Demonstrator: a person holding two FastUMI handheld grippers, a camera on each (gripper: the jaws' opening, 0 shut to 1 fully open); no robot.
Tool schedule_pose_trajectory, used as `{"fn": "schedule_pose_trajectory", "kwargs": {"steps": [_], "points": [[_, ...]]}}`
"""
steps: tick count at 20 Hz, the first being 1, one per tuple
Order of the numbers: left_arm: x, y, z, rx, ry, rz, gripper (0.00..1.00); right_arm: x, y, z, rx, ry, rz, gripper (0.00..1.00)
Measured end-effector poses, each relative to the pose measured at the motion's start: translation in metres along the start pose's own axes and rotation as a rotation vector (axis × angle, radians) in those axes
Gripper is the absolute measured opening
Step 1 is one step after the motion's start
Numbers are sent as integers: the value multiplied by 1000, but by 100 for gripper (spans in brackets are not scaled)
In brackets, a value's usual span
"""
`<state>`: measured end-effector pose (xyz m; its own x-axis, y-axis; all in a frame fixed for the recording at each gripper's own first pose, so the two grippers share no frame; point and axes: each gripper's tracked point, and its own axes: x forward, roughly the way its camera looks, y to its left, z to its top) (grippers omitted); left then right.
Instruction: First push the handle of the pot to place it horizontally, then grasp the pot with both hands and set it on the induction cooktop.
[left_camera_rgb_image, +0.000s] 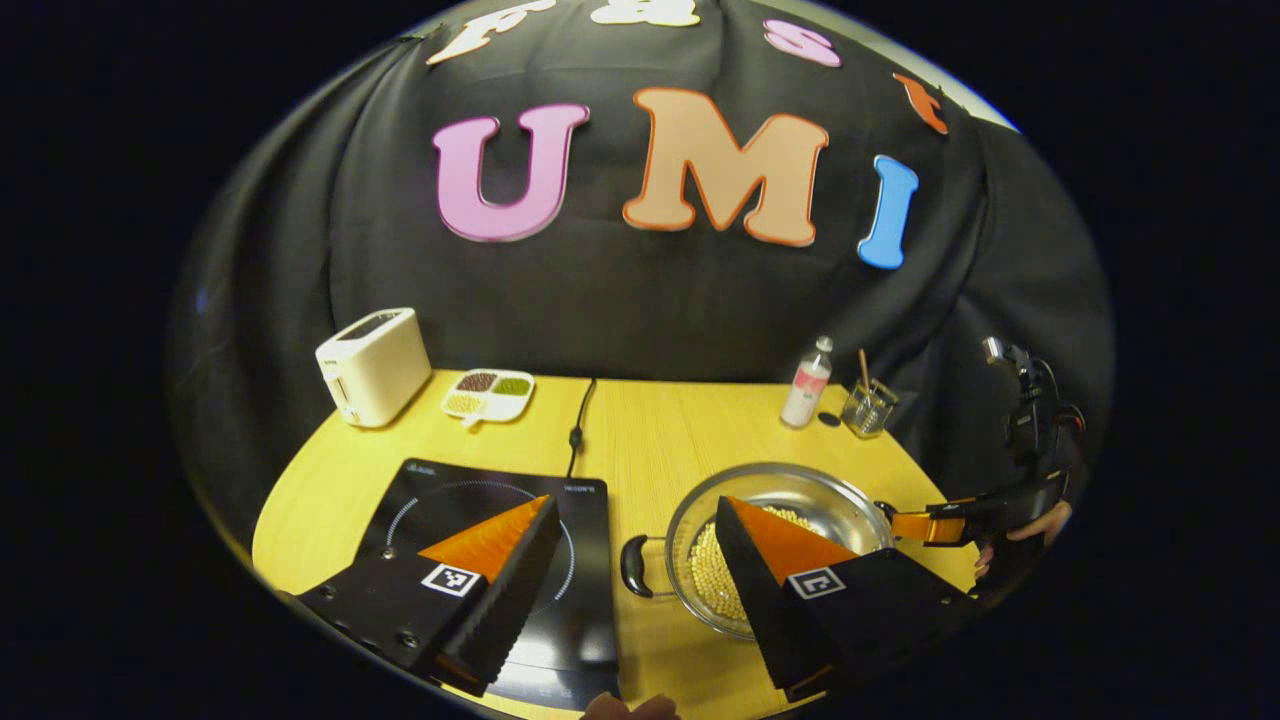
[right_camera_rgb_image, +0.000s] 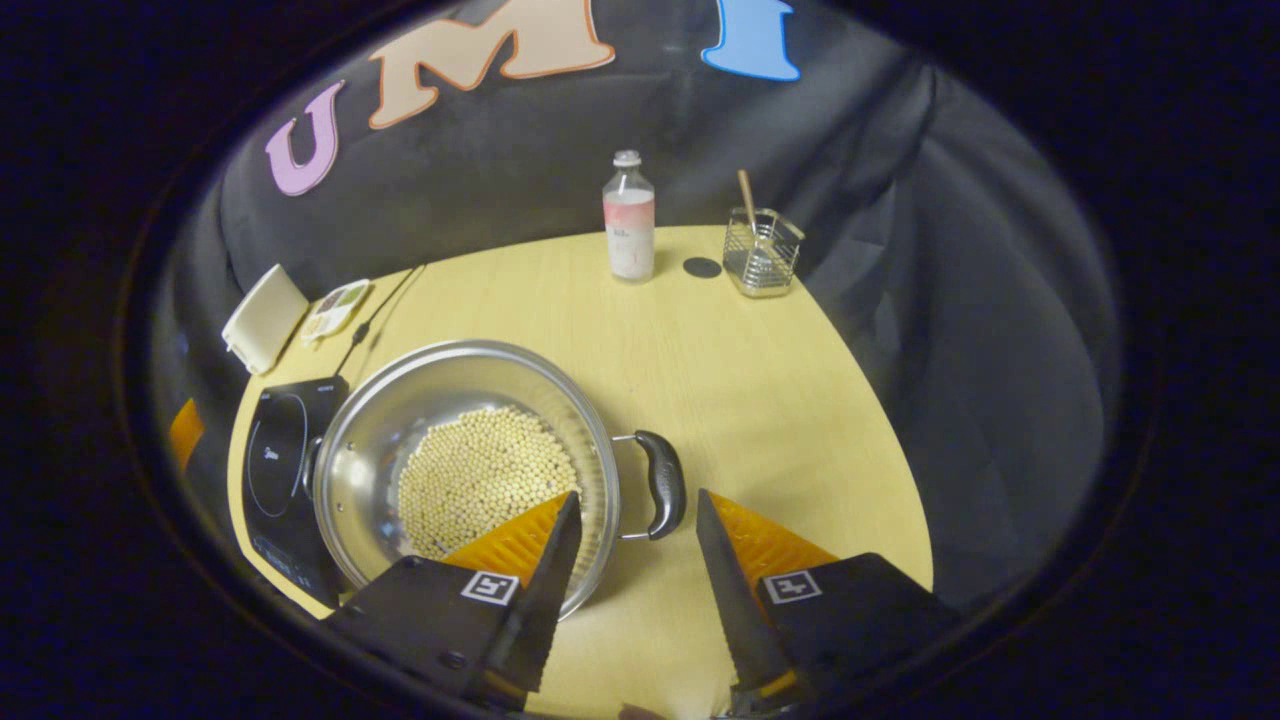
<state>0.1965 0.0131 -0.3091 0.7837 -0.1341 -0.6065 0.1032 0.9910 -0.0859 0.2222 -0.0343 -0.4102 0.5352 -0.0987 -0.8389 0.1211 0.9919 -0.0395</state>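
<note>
A steel pot (left_camera_rgb_image: 800, 490) holding pale beans (right_camera_rgb_image: 485, 480) stands on the wooden table, right of the black induction cooktop (left_camera_rgb_image: 470, 500). In the left gripper view my left gripper (left_camera_rgb_image: 635, 505) is open, and the pot's left black handle (left_camera_rgb_image: 635, 567) shows in the gap between its fingers. In the right gripper view my right gripper (right_camera_rgb_image: 636, 497) is open, with the pot's (right_camera_rgb_image: 450, 390) right black handle (right_camera_rgb_image: 663, 485) just ahead between the fingertips. The left gripper view also has the right gripper (left_camera_rgb_image: 930, 526), held by a hand (left_camera_rgb_image: 1030, 530), at the pot's right side. The cooktop (right_camera_rgb_image: 280, 460) lies beyond the pot.
At the back of the table (left_camera_rgb_image: 670, 430) stand a cream toaster (left_camera_rgb_image: 372, 365), a divided dish (left_camera_rgb_image: 488, 393), a bottle (left_camera_rgb_image: 807, 382) and a glass holder (left_camera_rgb_image: 868, 408). The cooktop's cord (left_camera_rgb_image: 580, 420) runs to the back edge. The bottle (right_camera_rgb_image: 629, 215) and wire basket (right_camera_rgb_image: 762, 250) sit far from the pot.
</note>
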Motion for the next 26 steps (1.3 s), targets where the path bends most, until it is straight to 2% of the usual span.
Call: {"fn": "schedule_pose_trajectory", "kwargs": {"steps": [5, 7, 8, 11, 15, 19, 20, 21, 22, 24, 26], "points": [[37, -16, -40, -7, 137, 0, 96, 26, -6, -3, -8, 39, 0, 73], [48, -8, -54, -4, 185, 45, 100, 34, -7, -5, -13, 49, 5, 72], [54, -6, -59, -5, 199, 63, 96, 38, -6, -6, -17, 57, 8, 74], [71, -5, -77, 14, 268, 93, 96, 47, -3, -11, -44, 73, 13, 76], [84, -9, -100, 23, 352, 90, 96, 53, -3, -15, -31, 94, 24, 75], [89, -9, -107, -16, 370, 87, 98, 58, 0, -17, -33, 103, 39, 77], [91, -9, -107, -17, 371, 84, 98, 59, 5, -17, -35, 115, 51, 75], [93, -8, -110, -14, 380, 86, 97, 61, 4, -21, -40, 118, 44, 67], [94, -6, -112, -8, 391, 92, 96, 63, 4, -22, -42, 120, 36, 63], [100, 0, -112, 22, 389, 108, 90, 66, 4, -19, -17, 127, 34, 65], [104, 3, -113, 41, 391, 116, 75, 63, 3, -18, -2, 130, 31, 54]]}}
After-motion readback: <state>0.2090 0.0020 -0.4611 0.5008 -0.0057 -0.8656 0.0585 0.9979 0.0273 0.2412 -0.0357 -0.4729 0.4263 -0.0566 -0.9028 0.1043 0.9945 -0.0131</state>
